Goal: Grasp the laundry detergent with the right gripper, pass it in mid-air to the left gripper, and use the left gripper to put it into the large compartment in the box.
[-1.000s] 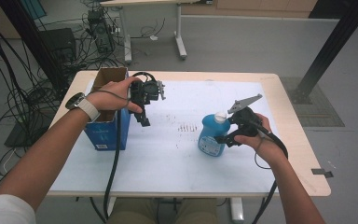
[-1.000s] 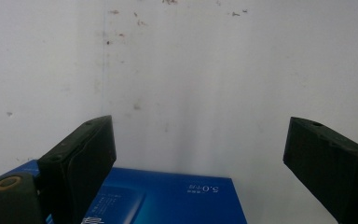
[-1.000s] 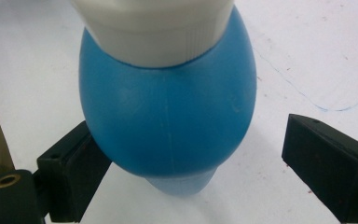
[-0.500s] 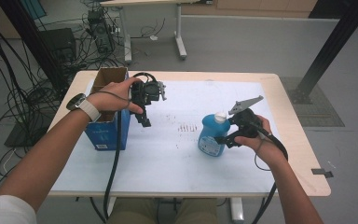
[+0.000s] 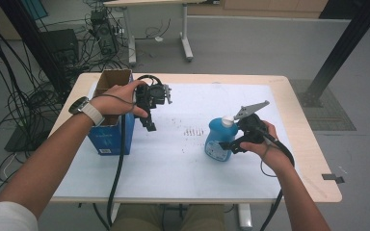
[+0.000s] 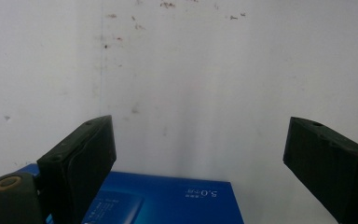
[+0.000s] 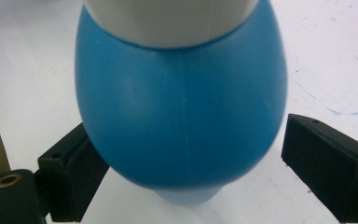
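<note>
Straddling the blue bottle (image 7: 182, 107), the right claw (image 5: 227, 144) stood with its jaws apart. In the right gripper view the left jaw lay against or just beside the bottle's rounded flank, too close to tell which, while the right jaw stood clear of it with white counter showing in the gap. The bottle's white cap (image 7: 168, 18) sat straight ahead of the jaws at the top of that view. From the high view the bottle (image 5: 218, 140) stood upright on the white sheet (image 5: 173, 163) covering the counter (image 5: 313, 159), just to the left of the right hand (image 5: 262, 142) that gripped the claw's body, with the grey three-cornered plate jutting up behind the cap. A cable trailed back from that hand toward the near edge of the counter.

Well apart, on the far left side, the left claw (image 5: 149, 122) hung with its jaws wide and nothing between them, pointing down at the sheet. Directly below and beside it stood a blue carton (image 5: 107, 137) with an open brown cardboard top; its blue face (image 6: 168, 200) showed at the bottom of the left gripper view between the jaws. The left hand (image 5: 115, 101), with a watch on the wrist, rested over the carton's top. Small dark specks (image 5: 192, 131) marked the sheet between the two claws.
</note>
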Demonstrator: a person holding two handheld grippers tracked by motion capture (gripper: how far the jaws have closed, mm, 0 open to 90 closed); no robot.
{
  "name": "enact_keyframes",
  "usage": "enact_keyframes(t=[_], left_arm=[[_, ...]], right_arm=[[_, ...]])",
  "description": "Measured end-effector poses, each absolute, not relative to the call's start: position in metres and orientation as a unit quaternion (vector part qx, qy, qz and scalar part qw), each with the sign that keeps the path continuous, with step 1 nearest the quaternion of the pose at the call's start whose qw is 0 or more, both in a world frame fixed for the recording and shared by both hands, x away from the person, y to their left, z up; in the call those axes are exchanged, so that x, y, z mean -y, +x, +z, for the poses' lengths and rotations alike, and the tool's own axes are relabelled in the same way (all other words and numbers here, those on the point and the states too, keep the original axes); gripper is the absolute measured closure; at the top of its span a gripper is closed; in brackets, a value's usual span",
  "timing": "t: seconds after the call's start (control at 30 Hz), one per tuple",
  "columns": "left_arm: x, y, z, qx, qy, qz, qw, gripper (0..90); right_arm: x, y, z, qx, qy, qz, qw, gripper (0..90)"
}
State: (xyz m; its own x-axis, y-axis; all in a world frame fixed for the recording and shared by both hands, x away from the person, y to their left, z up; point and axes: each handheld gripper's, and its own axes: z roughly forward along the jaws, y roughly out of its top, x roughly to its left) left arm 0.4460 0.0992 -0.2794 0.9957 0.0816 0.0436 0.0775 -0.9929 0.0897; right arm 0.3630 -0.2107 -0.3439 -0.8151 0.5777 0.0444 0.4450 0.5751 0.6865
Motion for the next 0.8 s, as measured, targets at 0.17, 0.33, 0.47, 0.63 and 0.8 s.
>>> enact_keyframes(t=[0.17,0.33,0.47,0.63,0.8], left_arm=[[-0.099,0.446,-0.28,-0.04,0.998,0.024,0.044,9.6],[-0.099,0.446,-0.281,-0.039,0.998,0.024,0.045,9.6],[-0.099,0.446,-0.283,-0.04,0.998,0.02,0.041,9.6],[-0.1,0.445,-0.285,-0.042,0.998,0.019,0.041,9.6],[-0.1,0.446,-0.285,-0.041,0.998,0.019,0.042,9.6]], right_arm=[[0.209,0.363,-0.347,-0.882,0.289,0.362,0.091,10.0],[0.207,0.364,-0.351,-0.879,0.291,0.367,0.09,10.7],[0.206,0.365,-0.354,-0.876,0.292,0.373,0.09,11.5],[0.205,0.365,-0.356,-0.875,0.291,0.377,0.091,12.5],[0.205,0.364,-0.358,-0.871,0.292,0.385,0.091,13.9]])
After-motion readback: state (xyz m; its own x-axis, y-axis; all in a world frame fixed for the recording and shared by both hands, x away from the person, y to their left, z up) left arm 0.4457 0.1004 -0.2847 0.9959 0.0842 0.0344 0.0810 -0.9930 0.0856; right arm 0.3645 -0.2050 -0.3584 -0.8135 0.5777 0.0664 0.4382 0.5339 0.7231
